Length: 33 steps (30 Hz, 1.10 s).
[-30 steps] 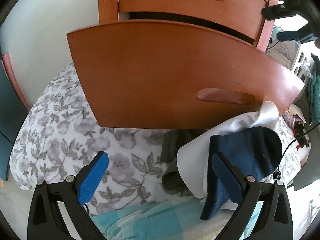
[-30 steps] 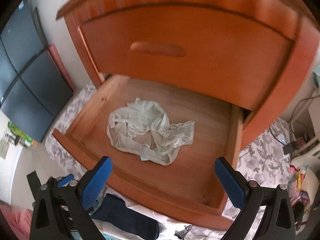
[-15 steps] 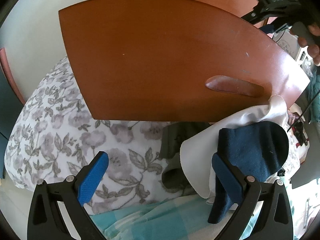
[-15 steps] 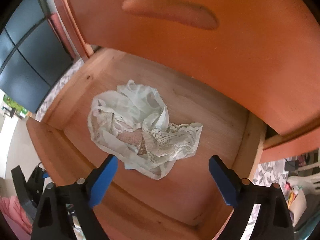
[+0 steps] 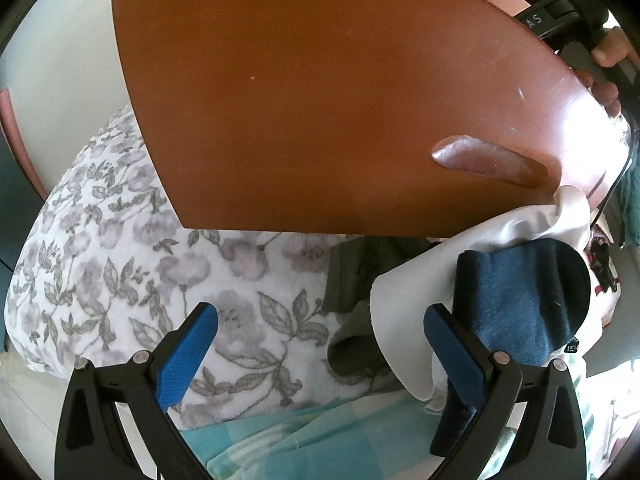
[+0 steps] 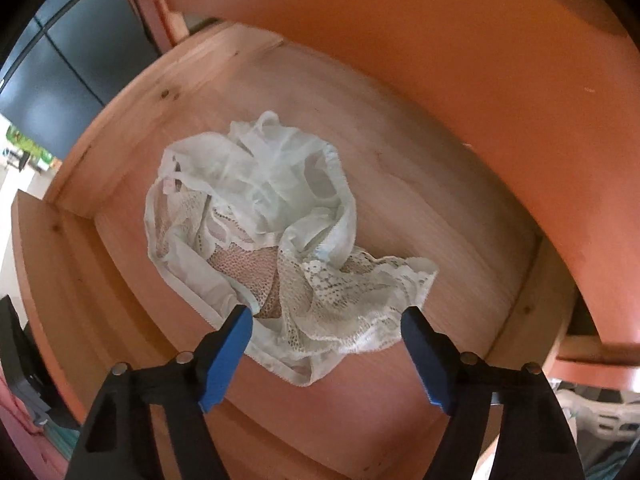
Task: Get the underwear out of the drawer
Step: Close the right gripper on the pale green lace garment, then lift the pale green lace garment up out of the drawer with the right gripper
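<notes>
- Right gripper (image 6: 326, 320): pointed straight down into the open drawer (image 6: 460, 216); jaws apart and just been closing in, blue pads either side of the near edge of the underwear (image 6: 264, 232). Whether the pads touch the fabric is hard to judge; nothing looks pinched.
- Underwear: a crumpled white lace and sheer heap on the drawer's wooden floor, near its middle.
- Left gripper (image 5: 320, 344): jaws wide apart, holding nothing, hanging over the floral bedding (image 5: 120, 248) below the drawer front (image 5: 320, 100).
- Dark blue sock (image 5: 528, 288): on a white cloth (image 5: 404, 300), just behind the left gripper's right-hand pad.
- Change from earlier views: the right gripper sits much lower and closer over the underwear; the drawer front fills more of the left view.
</notes>
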Motion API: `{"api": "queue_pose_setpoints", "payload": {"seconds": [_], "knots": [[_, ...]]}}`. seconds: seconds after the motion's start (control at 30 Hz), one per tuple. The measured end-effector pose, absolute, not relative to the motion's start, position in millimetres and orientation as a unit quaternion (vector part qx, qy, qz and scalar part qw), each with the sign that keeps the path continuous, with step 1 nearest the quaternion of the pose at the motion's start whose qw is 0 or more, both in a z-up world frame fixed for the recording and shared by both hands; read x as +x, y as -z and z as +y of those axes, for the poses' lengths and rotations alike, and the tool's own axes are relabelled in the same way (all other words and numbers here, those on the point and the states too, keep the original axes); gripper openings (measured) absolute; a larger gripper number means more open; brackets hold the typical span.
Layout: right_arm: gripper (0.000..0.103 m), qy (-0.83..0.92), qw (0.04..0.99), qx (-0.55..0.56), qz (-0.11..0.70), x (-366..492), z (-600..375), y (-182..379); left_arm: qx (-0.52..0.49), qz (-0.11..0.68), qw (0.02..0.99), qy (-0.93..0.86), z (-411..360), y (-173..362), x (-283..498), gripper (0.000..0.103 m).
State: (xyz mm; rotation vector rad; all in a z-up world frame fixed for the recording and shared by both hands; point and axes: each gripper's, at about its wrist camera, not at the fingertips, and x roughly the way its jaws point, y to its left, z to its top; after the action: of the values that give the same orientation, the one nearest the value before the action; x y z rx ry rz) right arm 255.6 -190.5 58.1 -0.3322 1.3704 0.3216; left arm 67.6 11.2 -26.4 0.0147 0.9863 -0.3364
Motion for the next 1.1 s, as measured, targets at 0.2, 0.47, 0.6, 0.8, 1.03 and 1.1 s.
{"api": "queue_pose_setpoints", "payload": {"seconds": [0.2,0.47,0.6,0.8,1.03,1.1], "knots": [[0.067,-0.152,0.737,-0.147,0.642,267.5,-191.6,-39.6,0.004,0.479,0.863,0.16,12.4,31.7,70.4,0.103],[0.052,-0.151,0.731,-0.148,0.649,279.8,-201.9,-23.2,0.0,0.485,0.86,0.16,12.9,38.2,72.2,0.103],[0.035,-0.15,0.735,-0.156,0.642,279.3,-201.8,-21.8,-0.002,0.488,0.858,0.161,13.2,41.3,73.2,0.103],[0.013,-0.151,0.74,-0.163,0.635,275.0,-196.1,-23.5,-0.005,0.492,0.856,0.161,13.4,44.8,74.3,0.103],[0.01,-0.153,0.746,-0.167,0.626,268.0,-188.0,-33.1,-0.006,0.496,0.853,0.161,13.5,47.1,75.3,0.103],[0.01,-0.155,0.749,-0.167,0.622,264.8,-186.4,-39.1,-0.005,0.496,0.853,0.161,13.3,47.2,75.4,0.103]]}}
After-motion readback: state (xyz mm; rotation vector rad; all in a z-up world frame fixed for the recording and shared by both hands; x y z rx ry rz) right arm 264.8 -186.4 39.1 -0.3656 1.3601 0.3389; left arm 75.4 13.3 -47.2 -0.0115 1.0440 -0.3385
